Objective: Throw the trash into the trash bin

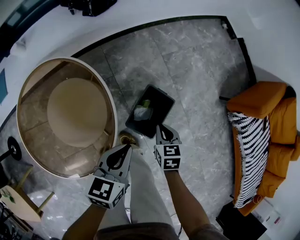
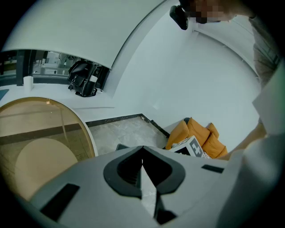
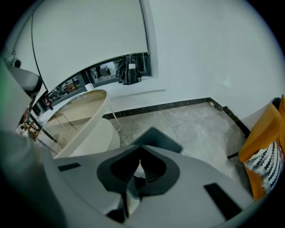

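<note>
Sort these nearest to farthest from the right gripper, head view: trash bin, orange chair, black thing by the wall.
1. trash bin, just ahead of the right gripper.
2. orange chair, off to the right.
3. black thing, far at the top.

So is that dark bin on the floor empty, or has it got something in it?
Not empty: the head view shows pale and green trash lying inside the trash bin.

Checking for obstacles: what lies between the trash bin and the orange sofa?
Only bare grey floor between trash bin and orange sofa, shown in the head view.
</note>
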Motion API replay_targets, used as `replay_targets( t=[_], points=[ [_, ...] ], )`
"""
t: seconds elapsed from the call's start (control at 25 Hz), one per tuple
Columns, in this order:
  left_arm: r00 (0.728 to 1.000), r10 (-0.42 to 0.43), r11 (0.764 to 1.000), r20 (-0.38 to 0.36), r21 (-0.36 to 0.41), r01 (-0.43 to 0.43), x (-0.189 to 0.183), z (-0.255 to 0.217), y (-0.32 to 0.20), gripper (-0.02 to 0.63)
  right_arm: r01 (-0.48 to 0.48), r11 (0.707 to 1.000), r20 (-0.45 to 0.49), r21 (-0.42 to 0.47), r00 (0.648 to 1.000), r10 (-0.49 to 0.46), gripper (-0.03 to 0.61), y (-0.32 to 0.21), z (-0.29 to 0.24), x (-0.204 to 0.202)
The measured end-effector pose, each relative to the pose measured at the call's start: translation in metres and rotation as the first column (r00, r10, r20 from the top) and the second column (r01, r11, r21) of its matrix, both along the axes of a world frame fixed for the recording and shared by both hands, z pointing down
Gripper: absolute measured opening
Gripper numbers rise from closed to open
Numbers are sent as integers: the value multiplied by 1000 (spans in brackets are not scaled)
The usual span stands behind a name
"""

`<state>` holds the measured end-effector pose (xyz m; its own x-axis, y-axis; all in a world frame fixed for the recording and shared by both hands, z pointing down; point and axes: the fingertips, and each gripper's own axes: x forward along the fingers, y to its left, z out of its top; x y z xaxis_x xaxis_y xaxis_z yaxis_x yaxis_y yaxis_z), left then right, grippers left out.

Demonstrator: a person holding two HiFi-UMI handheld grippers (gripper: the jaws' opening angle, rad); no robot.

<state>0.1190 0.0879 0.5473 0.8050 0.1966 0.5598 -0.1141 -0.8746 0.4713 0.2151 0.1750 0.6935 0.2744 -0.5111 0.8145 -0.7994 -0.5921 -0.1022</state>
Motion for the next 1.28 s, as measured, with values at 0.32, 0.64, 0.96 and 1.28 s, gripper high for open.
replay_targets(
  t=[0.32, 0.64, 0.96, 1.28],
  points=[
    [998, -57, 998, 5, -5, 57, -10, -27, -9, 20, 17, 1000, 7, 18, 1000, -17, 18, -7, -46, -14],
    [995, -84, 996, -53, 11, 85, -21, -121, -16, 20, 75, 990, 0, 122, 997, -76, 18, -27, -170, -42],
    [984, -118, 989, -130, 76, 129, -66, -246, -36, 20, 309, 894, -58, 323, 950, -307, 19, -83, -331, -96],
    [941, -208, 947, -266, 187, 262, -126, -351, -62, 20, 607, 597, -272, 524, 784, -558, 20, -135, -489, -173]
  ],
)
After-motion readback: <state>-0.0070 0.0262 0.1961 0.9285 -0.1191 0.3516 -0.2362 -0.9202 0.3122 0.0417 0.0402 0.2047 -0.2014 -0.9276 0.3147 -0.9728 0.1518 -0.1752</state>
